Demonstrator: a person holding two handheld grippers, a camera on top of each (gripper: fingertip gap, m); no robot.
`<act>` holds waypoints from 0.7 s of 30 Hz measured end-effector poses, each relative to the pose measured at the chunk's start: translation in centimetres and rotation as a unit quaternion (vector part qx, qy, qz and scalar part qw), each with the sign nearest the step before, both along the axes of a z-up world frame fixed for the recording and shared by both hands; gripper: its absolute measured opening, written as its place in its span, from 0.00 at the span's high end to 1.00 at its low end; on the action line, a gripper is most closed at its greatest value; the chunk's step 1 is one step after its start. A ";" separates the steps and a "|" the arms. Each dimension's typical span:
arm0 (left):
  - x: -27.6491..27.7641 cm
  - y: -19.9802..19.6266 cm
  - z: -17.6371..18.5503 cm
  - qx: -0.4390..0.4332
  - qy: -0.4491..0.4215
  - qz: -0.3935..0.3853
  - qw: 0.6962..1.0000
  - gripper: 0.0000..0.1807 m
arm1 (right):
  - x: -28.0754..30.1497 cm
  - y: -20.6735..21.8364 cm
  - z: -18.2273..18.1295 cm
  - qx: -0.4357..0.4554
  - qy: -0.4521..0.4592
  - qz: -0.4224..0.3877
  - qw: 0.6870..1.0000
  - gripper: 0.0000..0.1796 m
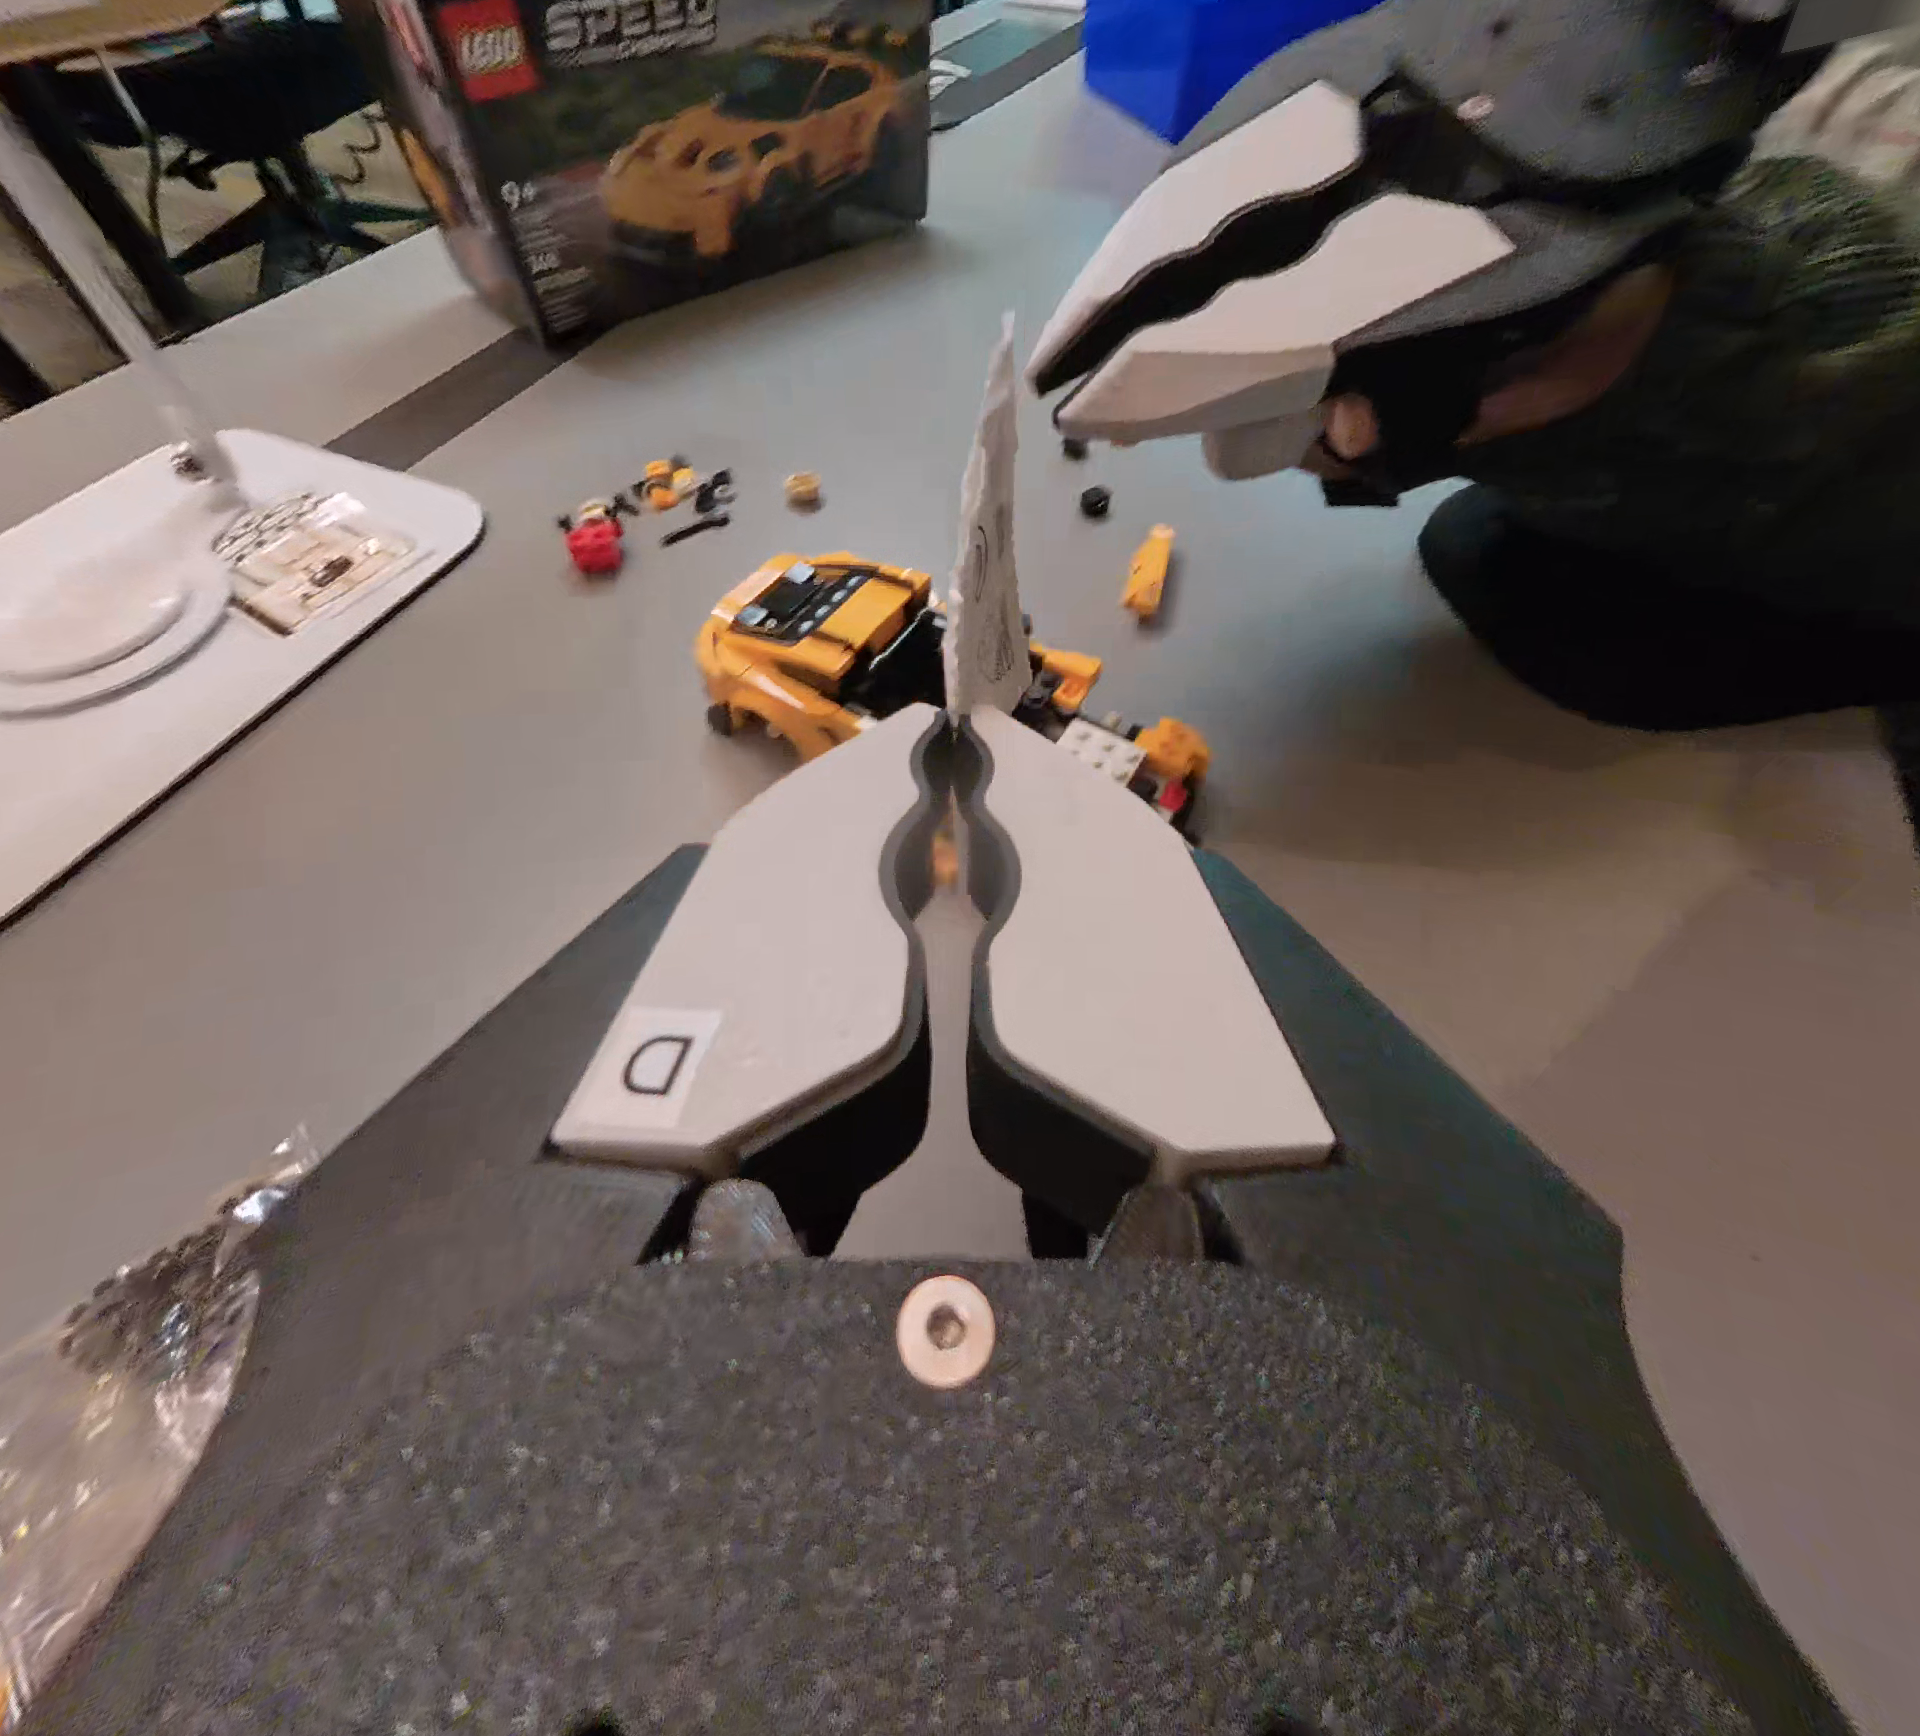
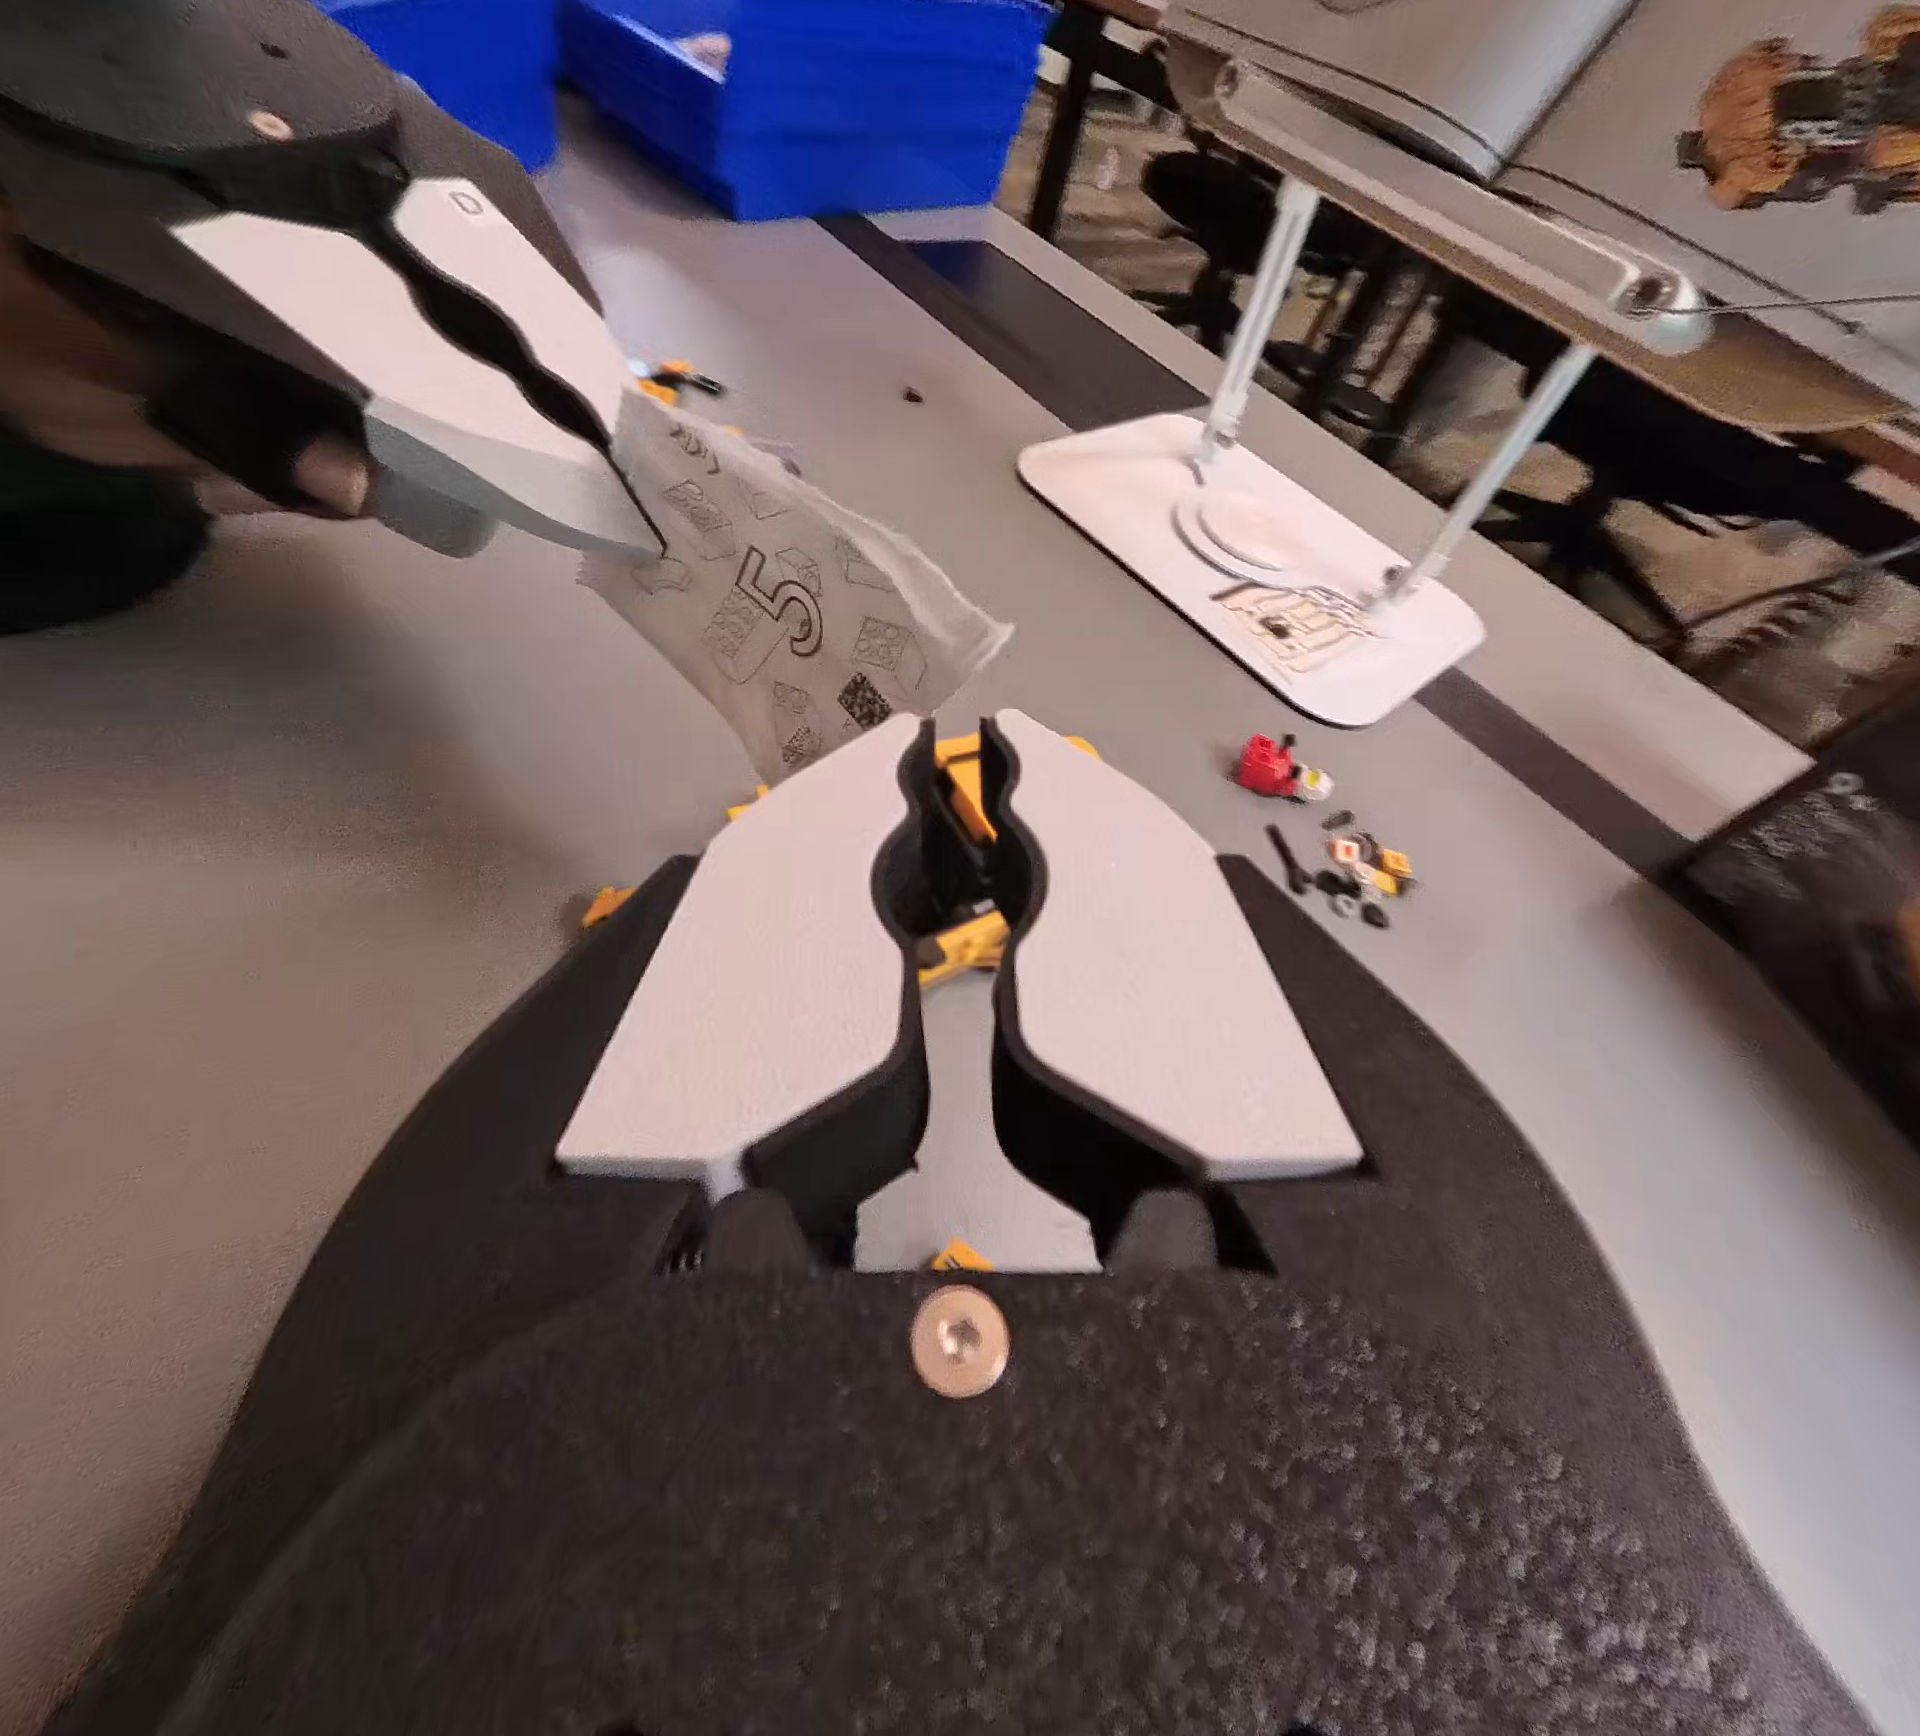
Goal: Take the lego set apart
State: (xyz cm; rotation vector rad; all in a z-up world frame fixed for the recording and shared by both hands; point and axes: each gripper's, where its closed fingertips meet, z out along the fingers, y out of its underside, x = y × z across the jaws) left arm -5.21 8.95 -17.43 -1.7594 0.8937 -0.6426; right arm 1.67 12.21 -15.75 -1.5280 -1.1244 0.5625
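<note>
Two tools are in play above the grey table (image 1: 312, 855). One, the left tool (image 1: 951, 725), has its fingers pressed together on the lower edge of a white paper bag (image 1: 987, 564) printed with brick drawings; the bag stands up edge-on from the tips in the left wrist view and hangs out flat in the right wrist view (image 2: 800, 606). Its partner, the right tool (image 2: 961, 730), has its fingers nearly together with a narrow gap at the tips and nothing between them (the yellow seen through the gap is the car lying below). In the left wrist view that right tool (image 1: 1049, 398) hovers just beside the bag's top edge, apart from it.

Below the bag sits the yellow lego car (image 1: 821, 637), partly stripped: its roof and one end are intact, while the other end shows open black framing and a bare white plate. Loose pieces lie near it: a red brick cluster (image 1: 594, 543), small black and yellow bits (image 1: 681, 491), and a yellow slope piece (image 1: 1148, 569). Farther back stands the set's box (image 1: 675, 97).
</note>
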 end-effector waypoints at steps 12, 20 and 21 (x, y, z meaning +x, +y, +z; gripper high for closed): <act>-0.5 0.8 -1.9 0.010 0.055 0.014 0.998 1.00 | -0.9 -1.6 -0.3 0.019 -0.033 0.014 0.999 0.97; -0.6 -0.2 -1.0 0.044 0.086 -0.032 0.995 1.00 | -1.5 -4.0 1.5 0.041 -0.039 0.101 0.993 1.00; -0.6 -0.3 -1.0 0.046 0.091 -0.038 0.994 1.00 | -1.6 -4.3 1.7 0.039 -0.047 0.117 0.991 1.00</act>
